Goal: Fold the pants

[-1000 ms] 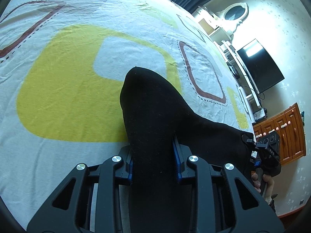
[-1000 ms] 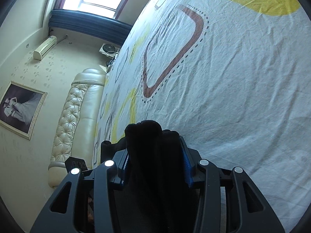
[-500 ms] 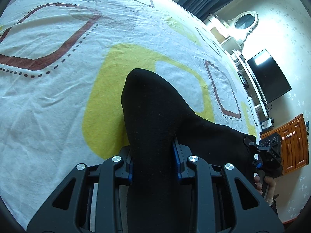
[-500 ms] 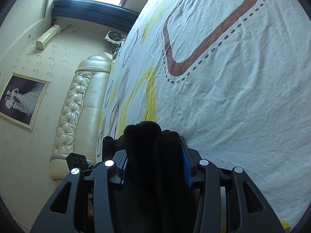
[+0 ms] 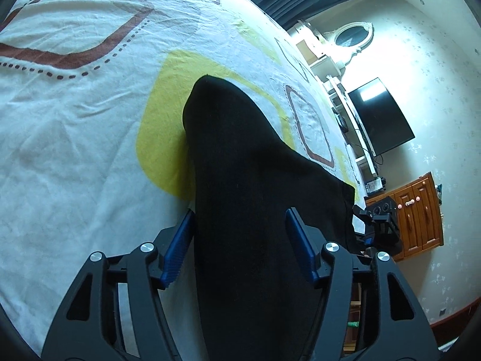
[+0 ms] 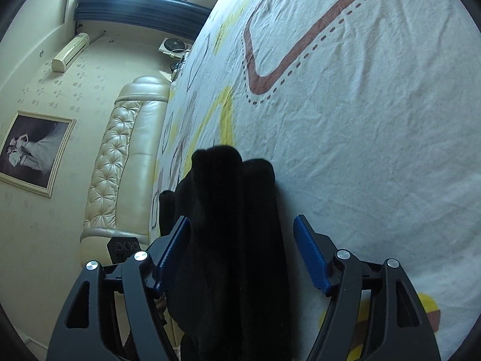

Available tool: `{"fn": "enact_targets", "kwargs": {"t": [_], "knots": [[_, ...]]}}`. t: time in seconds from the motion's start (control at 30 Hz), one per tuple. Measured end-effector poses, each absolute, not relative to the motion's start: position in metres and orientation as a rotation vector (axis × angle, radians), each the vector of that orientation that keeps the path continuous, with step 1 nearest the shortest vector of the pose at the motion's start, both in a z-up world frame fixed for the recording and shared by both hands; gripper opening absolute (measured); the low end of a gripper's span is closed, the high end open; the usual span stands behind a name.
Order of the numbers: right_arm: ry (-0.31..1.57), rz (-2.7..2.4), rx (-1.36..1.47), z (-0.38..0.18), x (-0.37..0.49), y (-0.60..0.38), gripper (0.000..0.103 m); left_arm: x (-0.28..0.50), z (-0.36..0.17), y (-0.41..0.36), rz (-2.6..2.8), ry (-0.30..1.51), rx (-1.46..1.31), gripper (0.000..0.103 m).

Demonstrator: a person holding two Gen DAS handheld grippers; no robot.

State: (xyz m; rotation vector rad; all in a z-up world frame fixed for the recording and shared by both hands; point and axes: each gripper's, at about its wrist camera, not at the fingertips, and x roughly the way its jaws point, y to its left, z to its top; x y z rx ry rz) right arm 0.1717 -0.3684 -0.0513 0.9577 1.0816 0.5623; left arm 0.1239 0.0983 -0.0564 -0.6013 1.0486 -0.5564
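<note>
The black pants [image 5: 240,150] lie bunched on the patterned bed sheet [image 5: 75,120]. One end runs between the blue pads of my left gripper [image 5: 239,212], whose jaws are opening and no longer squeeze the cloth. In the right wrist view another thick folded bundle of the pants [image 6: 231,180] sits between the fingers of my right gripper [image 6: 241,219]. Its jaws are opening too, and a gap shows between the right pad [image 6: 309,252] and the fabric. The other gripper's body [image 5: 378,219] shows past the pants' far corner.
The sheet [image 6: 360,150] spreads wide with yellow and brown shapes. A padded headboard [image 6: 126,156], a framed picture [image 6: 33,150] and an air conditioner [image 6: 70,51] line one wall. A television [image 5: 381,120], an oval mirror [image 5: 351,33] and a wooden cabinet [image 5: 421,213] stand beyond the bed's edge.
Both grippers were shut on the pants and now stand spread apart, with the cloth loose between the pads. Both views have shifted across the sheet's pattern.
</note>
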Motion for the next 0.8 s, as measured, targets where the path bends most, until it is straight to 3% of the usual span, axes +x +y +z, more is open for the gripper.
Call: {"fn": "enact_targets", "kwargs": {"t": [0.33,0.37,0.43,0.5,0.67,0.77,0.8], "knots": [[1.171,0.701,0.843,-0.047,0.117,-0.341,0.077,0.064,-0.074,0.085,-0.625,1.163,-0.603,0.071],[1.167,0.691,0.824,-0.046,0.116,-0.339,0.074,0.062,-0.073,0.082,-0.610,1.154,-0.580,0.070],[1.188,0.629,0.766,-0.046,0.116,-0.335,0.056,0.061,-0.071,0.075,-0.570,1.156,-0.528,0.057],[1.193,0.611,0.748,-0.044,0.117,-0.335,0.049,0.060,-0.069,0.071,-0.541,1.146,-0.516,0.050],[1.197,0.644,0.755,-0.046,0.123,-0.346,0.046,0.053,-0.064,0.062,-0.496,1.136,-0.498,0.045],[1.175,0.671,0.766,-0.056,0.118,-0.353,0.048,0.051,-0.068,0.063,-0.500,1.126,-0.529,0.052],[1.169,0.689,0.777,-0.056,0.118,-0.354,0.053,0.048,-0.069,0.067,-0.510,1.122,-0.561,0.054]]}}
